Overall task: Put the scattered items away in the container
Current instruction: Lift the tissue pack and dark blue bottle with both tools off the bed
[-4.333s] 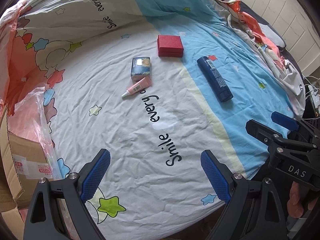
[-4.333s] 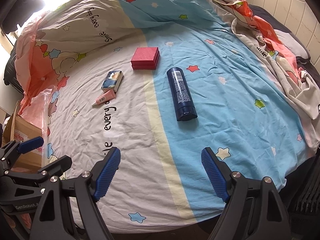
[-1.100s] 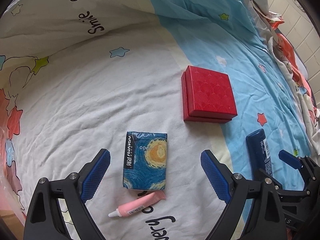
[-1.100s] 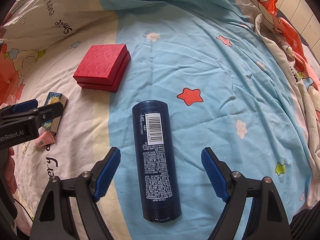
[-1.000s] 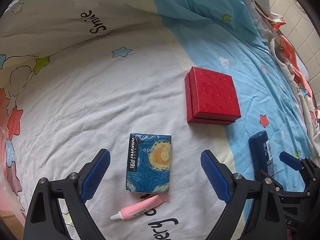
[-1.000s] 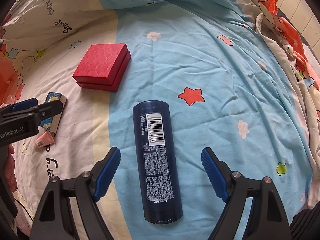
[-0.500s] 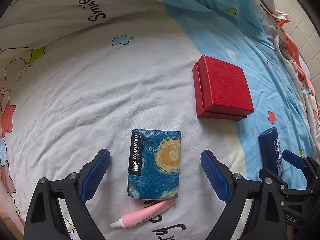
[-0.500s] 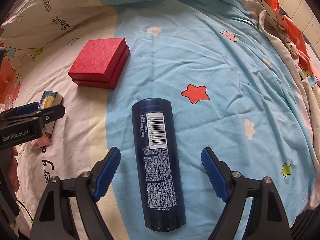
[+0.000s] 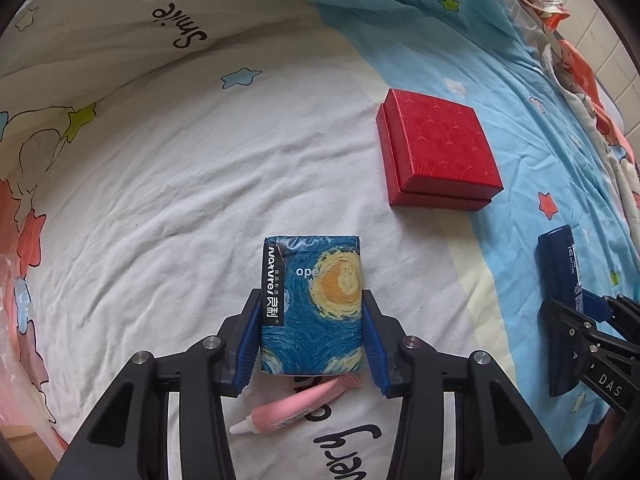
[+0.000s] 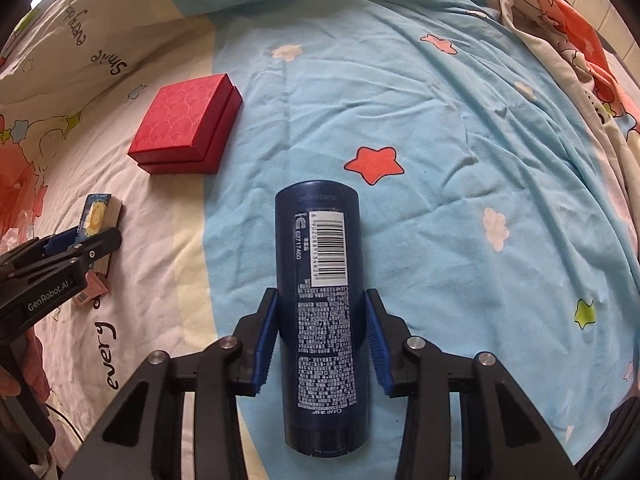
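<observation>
Grasp step: left gripper [image 9: 311,336] jaws closing on the tissue pack [image 9: 312,306], right gripper [image 10: 320,338] jaws closing on the shampoo bottle [image 10: 320,300]; next, lift both off the bed [image 9: 160,200] toward the container.

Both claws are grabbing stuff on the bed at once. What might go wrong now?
1. The left gripper is closing on the tissue pack. The pack looks soft, so it may squash or slip out when lifted.
2. The pink tube lies right against the pack, under the gripper, and may get nudged or dragged.
3. The right gripper is closing on the round bottle, which could roll or slide out on the soft sheet.
</observation>
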{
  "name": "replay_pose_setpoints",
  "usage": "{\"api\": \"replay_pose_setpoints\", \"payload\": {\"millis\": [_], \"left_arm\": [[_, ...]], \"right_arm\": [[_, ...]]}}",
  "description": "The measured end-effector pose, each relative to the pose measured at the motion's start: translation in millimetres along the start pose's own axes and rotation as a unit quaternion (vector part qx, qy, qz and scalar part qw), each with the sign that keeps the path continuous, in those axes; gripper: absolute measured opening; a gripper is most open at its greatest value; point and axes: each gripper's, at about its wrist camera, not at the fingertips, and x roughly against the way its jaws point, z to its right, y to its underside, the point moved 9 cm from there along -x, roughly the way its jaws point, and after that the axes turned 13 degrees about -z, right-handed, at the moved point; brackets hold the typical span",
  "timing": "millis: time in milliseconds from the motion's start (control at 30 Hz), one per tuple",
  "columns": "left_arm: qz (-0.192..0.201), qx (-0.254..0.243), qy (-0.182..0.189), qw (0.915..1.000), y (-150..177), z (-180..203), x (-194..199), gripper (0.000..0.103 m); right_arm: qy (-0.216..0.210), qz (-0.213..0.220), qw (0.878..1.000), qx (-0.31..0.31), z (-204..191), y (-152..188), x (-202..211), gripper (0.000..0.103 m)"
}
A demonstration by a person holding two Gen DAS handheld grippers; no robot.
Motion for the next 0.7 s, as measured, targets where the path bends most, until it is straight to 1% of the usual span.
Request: {"api": "replay_pose_setpoints", "payload": {"millis": [200, 300, 467, 567, 667, 700], "left_arm": [[0.007, -0.011, -0.004, 0.9999, 8.6, 3.9, 14.0, 0.047], [0.024, -0.017, -0.001, 0.9996, 13.1, 6.5, 26.5, 0.046], [0.030, -0.028, -0.008, 0.9991, 20.5, 14.6, 36.5, 0.047], [0.032, -0.033, -0.010, 0.9989, 26.1, 20.0, 42.8, 0.046], [0.033, -0.038, -0.011, 0.9987, 31.2, 24.5, 49.2, 0.046], [0.035, -0.039, -0.012, 0.9986, 33.1, 25.6, 51.8, 0.047]], "right_arm": [[-0.009, 0.010, 1.000, 0.007, -8.8, 6.6, 12.1, 0.038], [-0.010, 0.017, 1.000, 0.013, -13.8, 8.7, 18.7, 0.038], [-0.011, 0.023, 1.000, 0.016, -18.7, 11.8, 30.0, 0.038], [-0.011, 0.027, 0.999, 0.014, -17.6, 16.9, 39.3, 0.038], [-0.011, 0.032, 0.999, 0.013, -14.6, 30.3, 48.5, 0.038], [-0.012, 0.033, 0.999, 0.013, -16.4, 28.2, 50.2, 0.038]]}}
